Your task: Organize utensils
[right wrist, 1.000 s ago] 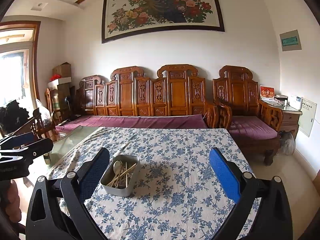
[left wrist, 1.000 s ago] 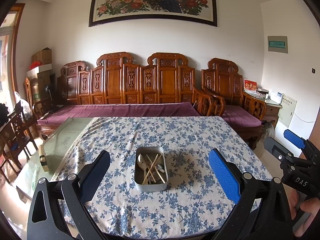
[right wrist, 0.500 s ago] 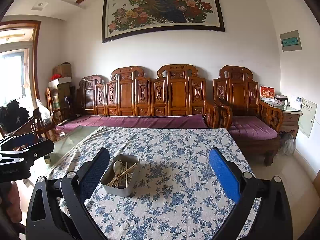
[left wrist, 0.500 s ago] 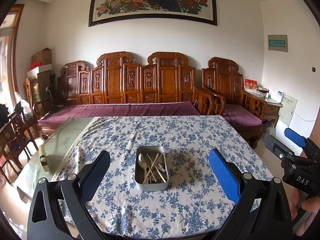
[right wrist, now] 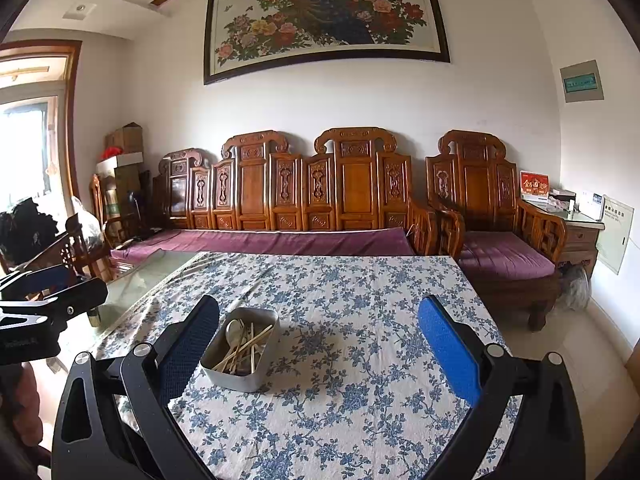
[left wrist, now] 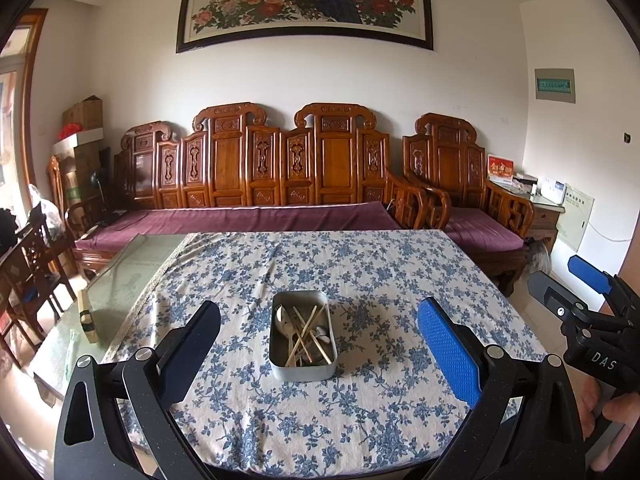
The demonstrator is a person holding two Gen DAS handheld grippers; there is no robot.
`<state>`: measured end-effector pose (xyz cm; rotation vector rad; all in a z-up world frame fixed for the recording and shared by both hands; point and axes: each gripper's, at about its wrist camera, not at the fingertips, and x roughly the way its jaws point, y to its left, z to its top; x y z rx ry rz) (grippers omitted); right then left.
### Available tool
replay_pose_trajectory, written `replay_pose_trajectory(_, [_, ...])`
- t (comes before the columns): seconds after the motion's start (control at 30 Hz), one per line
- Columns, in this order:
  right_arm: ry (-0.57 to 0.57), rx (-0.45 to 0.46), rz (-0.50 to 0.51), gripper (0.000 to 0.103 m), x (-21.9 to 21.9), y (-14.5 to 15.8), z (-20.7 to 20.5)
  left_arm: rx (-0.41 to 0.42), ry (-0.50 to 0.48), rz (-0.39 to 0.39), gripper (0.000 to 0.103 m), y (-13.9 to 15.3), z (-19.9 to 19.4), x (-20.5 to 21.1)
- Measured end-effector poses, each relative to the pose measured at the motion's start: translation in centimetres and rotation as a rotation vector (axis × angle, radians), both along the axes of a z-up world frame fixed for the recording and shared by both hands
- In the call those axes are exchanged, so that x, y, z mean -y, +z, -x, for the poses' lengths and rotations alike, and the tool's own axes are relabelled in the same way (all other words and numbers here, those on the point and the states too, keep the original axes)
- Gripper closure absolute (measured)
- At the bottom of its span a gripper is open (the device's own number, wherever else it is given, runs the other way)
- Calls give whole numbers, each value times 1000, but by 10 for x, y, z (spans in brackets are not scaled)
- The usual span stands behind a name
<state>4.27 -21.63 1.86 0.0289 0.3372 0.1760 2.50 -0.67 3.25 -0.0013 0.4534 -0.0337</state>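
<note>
In the left wrist view, the left tongs (left wrist: 318, 338) are held wide open with nothing between the fingers. A metal tin (left wrist: 303, 335) with chopsticks (left wrist: 308, 330) and a spoon (left wrist: 285, 320) is seen on the flowered tablecloth (left wrist: 380, 280), between the fingers and farther off. The right tongs (left wrist: 576, 304) are seen at the right edge, open.

In the right wrist view, the right tongs (right wrist: 318, 340) are open and empty. The tin (right wrist: 240, 350) is seen just beside the left finger (right wrist: 188, 348).
</note>
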Motion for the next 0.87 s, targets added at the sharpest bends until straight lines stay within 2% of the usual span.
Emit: replay_pose_trajectory(0.87, [3, 0, 0, 3, 0, -2, -1, 2, -6, -1, 8, -1, 1, 0])
